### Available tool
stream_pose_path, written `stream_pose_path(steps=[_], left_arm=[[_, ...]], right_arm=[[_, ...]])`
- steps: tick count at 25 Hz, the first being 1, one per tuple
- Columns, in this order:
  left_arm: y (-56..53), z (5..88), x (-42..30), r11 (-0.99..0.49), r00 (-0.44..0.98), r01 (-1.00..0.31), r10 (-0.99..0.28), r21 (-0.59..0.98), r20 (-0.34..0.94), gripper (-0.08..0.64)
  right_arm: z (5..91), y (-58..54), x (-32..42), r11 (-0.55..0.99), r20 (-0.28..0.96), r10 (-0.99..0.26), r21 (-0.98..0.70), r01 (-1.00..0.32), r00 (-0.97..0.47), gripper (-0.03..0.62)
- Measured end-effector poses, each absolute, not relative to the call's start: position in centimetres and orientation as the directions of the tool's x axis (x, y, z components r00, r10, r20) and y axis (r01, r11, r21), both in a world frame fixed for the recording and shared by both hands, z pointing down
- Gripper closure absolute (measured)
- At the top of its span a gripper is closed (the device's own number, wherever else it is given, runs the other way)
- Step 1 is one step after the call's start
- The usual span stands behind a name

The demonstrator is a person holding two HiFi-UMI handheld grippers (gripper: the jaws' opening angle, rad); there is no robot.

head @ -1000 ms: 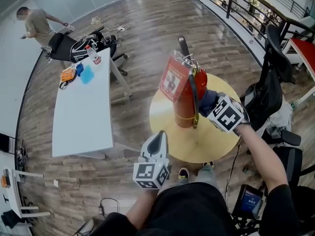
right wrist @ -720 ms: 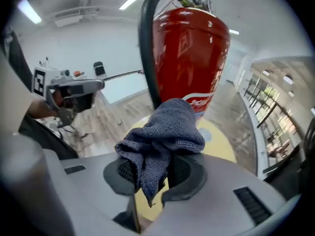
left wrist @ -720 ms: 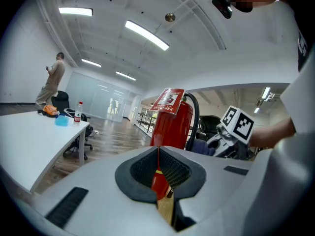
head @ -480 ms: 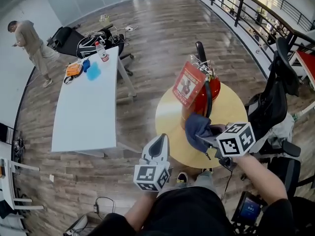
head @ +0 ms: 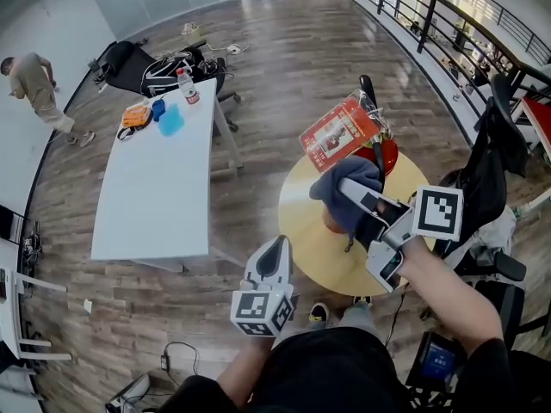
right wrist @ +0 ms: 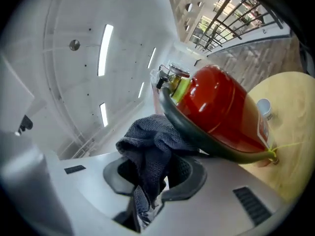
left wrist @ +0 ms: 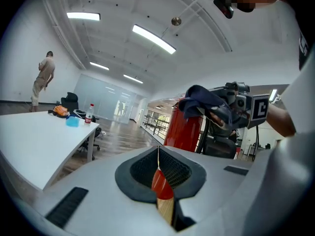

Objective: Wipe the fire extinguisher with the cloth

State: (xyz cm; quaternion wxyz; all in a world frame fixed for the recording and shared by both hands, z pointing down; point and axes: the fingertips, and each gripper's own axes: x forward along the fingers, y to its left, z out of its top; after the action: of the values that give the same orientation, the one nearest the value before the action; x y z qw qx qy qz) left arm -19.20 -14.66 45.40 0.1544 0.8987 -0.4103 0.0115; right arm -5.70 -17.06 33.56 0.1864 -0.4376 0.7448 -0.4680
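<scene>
The right gripper point(head: 362, 200) has risen since half a second ago, when it held the cloth point(head: 331, 192) low at the near side of the fire extinguisher point(head: 385, 155); it now carries the cloth higher, just under the red tag point(head: 340, 132); a second ago it was at the extinguisher's right side. The tag has swung flatter. The left gripper point(head: 274, 256) has stayed low near the person's body, claw pressed together on nothing, pointing toward the round table point(head: 301, 222).

The extinguisher stands on the round wooden table, to the right of a long white table point(head: 155, 188). The right claw pinches the dark blue cloth, which bunches up out of the jaws and leans against the black hose point(right wrist: 198, 140).

In the head view the cloth, gripper and tag hide most of the red cylinder, and its base cannot be seen; whether the cloth touches the red body itself is unclear. A person point(head: 30, 80) stands far left, small.
</scene>
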Motion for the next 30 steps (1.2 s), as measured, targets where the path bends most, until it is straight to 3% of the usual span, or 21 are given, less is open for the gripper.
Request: stream_pose_path(steps=[4, 12, 15, 20, 24, 30], left_arm=[[-14.2, 45.3, -19.0, -0.614, 0.662, -0.741, -0.736, 0.271, 0.143, 0.535], [-13.9, 45.4, -19.4, -0.602, 0.650, -0.752, -0.743, 0.269, 0.156, 0.535], [-13.9, 45.5, -19.7, -0.596, 0.644, -0.759, -0.748, 0.263, 0.161, 0.535], [-14.0, 45.2, -20.1, -0.588, 0.635, -0.765, -0.755, 0.261, 0.161, 0.535], [-13.6, 45.3, -20.1, -0.592, 0.638, -0.765, -0.752, 0.255, 0.168, 0.535], [-13.4, 46.0, -20.0, -0.586, 0.635, -0.768, -0.749, 0.258, 0.187, 0.535]], right_arm=[[33.5, -18.0, -6.4, 0.224, 0.056, -0.828, -0.879, -0.420, -0.558, 0.495], [47.5, -17.6, -5.5, -0.060, 0.262, -0.841, -0.915, -0.399, -0.474, 0.494], [50.5, -17.5, -5.2, -0.090, 0.289, -0.845, -0.906, -0.413, -0.451, 0.494], [43.1, -17.8, -5.8, 0.046, 0.070, -0.862, -0.976, -0.215, -0.501, 0.495], [36.6, -16.8, -4.7, 0.158, -0.087, -0.887, -0.980, -0.121, -0.454, 0.495], [37.2, -16.5, -4.1, 0.215, -0.109, -0.884, -0.958, -0.189, -0.454, 0.494]])
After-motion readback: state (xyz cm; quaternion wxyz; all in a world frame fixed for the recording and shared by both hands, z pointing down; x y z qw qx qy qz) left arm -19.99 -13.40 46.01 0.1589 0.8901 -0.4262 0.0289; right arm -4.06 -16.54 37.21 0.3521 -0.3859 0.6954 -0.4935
